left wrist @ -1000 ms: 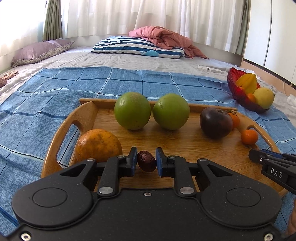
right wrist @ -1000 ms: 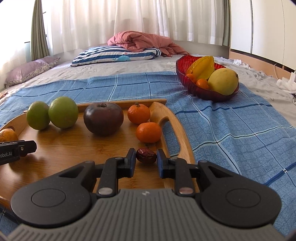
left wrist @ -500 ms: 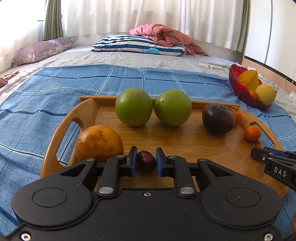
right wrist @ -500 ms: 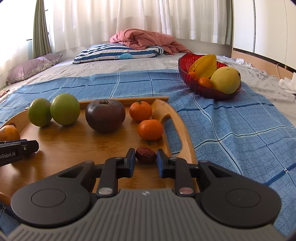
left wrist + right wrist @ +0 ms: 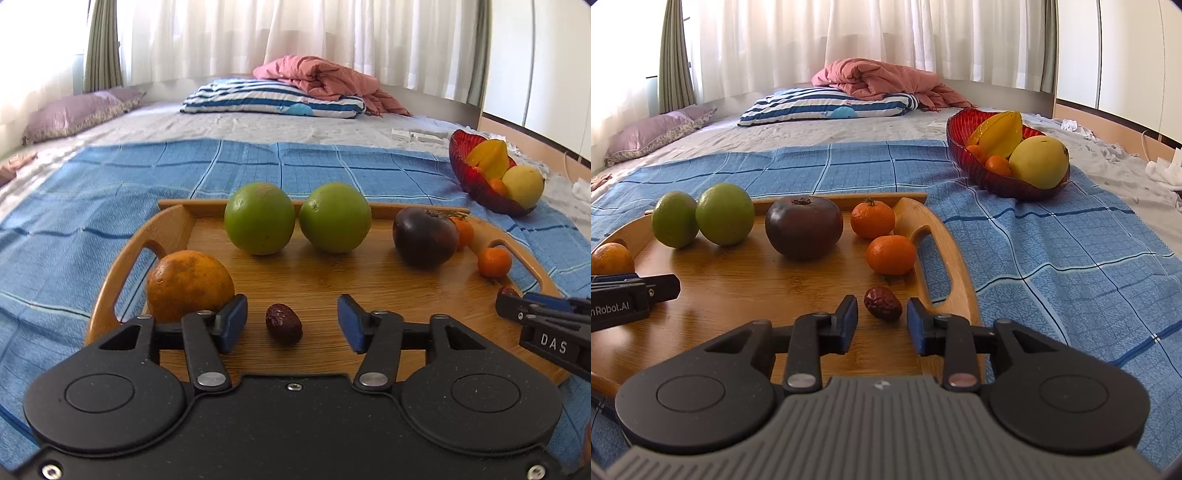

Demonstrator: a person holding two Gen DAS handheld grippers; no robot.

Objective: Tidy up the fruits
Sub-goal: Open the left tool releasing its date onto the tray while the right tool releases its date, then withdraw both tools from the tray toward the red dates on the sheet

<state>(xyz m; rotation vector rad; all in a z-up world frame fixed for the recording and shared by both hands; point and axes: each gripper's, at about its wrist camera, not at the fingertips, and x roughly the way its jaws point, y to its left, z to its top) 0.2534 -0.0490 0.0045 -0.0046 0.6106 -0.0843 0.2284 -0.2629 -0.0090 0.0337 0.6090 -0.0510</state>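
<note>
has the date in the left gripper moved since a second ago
No. The date sits at the same spot on the wooden tray, right of the orange. Only the left gripper has just been opening, its fingers clear.

Far tangerine (image 5: 462,232) half behind dark fruit (image 5: 424,236); large orange (image 5: 610,258) edge-cropped.

The left gripper (image 5: 291,323) has just been opening, its pads clear of the date (image 5: 283,324) between them. The date lies on the wooden tray (image 5: 325,280), an orange (image 5: 190,284) at its ten o'clock.
</note>
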